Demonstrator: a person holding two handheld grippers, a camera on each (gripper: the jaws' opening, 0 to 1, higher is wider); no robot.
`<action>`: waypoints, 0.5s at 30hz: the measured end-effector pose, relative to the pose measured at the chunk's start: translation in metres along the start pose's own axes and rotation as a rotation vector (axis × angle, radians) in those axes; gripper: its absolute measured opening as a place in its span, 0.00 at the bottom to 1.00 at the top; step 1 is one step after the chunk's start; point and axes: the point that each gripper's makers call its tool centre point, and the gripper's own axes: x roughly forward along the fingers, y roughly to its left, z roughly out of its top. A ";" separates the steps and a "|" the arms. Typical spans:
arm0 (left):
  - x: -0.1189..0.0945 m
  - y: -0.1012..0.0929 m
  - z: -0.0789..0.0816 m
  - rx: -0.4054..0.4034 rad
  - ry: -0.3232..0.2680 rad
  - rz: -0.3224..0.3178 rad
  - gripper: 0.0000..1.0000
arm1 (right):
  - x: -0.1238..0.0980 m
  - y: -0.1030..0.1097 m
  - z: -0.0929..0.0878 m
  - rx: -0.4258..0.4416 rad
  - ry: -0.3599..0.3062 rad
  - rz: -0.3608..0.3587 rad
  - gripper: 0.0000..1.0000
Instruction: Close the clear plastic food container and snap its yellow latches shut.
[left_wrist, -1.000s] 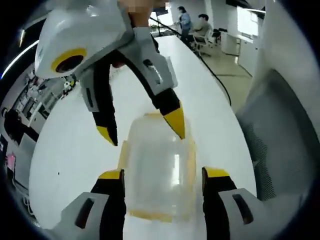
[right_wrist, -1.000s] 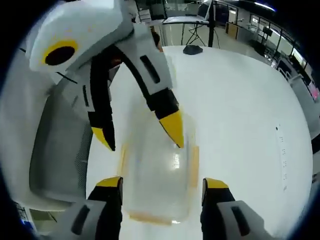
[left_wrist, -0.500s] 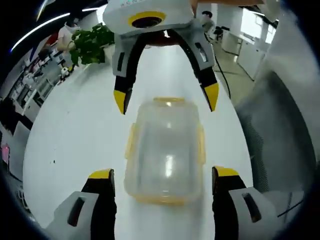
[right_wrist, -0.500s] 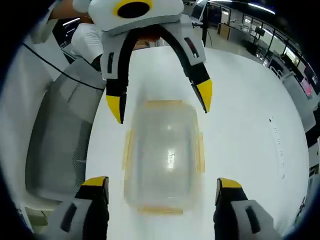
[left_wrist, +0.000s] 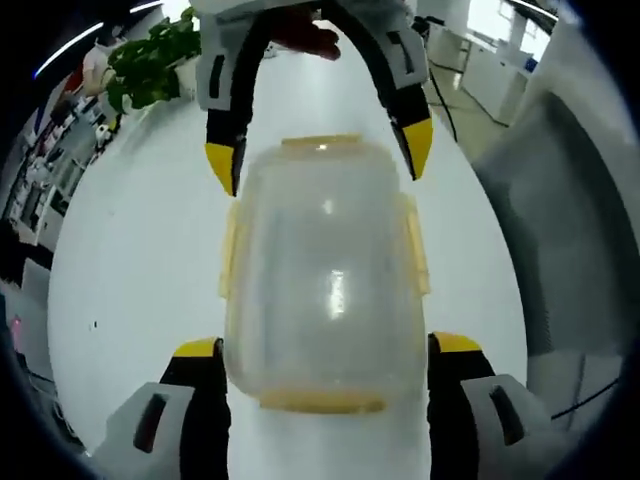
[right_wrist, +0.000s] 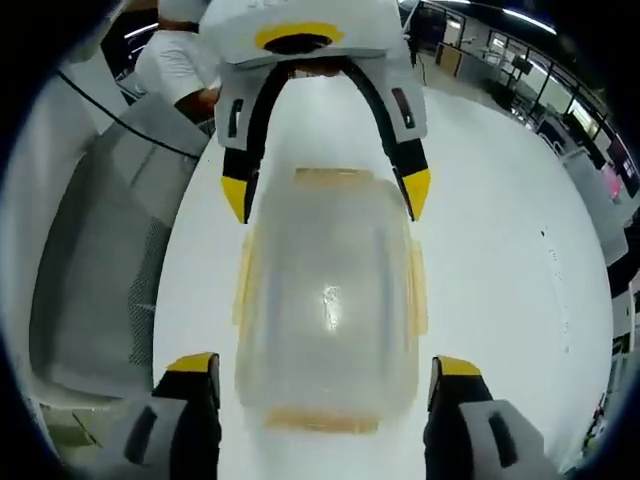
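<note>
A clear plastic container (left_wrist: 325, 270) with its lid on lies on the white table (left_wrist: 130, 250). Yellow latches (left_wrist: 415, 245) stick out along both long sides, and there are yellow strips at each end. My left gripper (left_wrist: 327, 348) is open, its jaws straddling the near end of the box. My right gripper (left_wrist: 318, 155) faces it from the far end, also open, with its yellow tips beside the far corners. In the right gripper view the container (right_wrist: 325, 290) sits between my right gripper (right_wrist: 322, 364) and my left gripper (right_wrist: 325, 192). Neither gripper holds anything.
A grey mesh chair (left_wrist: 560, 230) stands close to the table's edge, also visible as the chair (right_wrist: 90, 270) in the right gripper view. A green plant (left_wrist: 150, 70) stands far back. A person in a white shirt (right_wrist: 185, 65) is behind the left gripper.
Both grippers have lined up facing each other and drawn closer to the container, so it looks larger between the jaws. Both stay open.
</note>
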 end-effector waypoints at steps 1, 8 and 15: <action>0.000 0.002 0.001 -0.009 -0.003 0.009 0.79 | 0.003 0.000 0.007 -0.015 -0.038 0.001 0.73; -0.002 0.000 -0.001 -0.013 -0.023 0.020 0.79 | 0.004 0.000 0.011 -0.018 -0.048 0.001 0.72; -0.009 -0.003 -0.017 -0.015 -0.008 0.026 0.79 | 0.008 0.000 0.029 -0.022 -0.059 0.003 0.72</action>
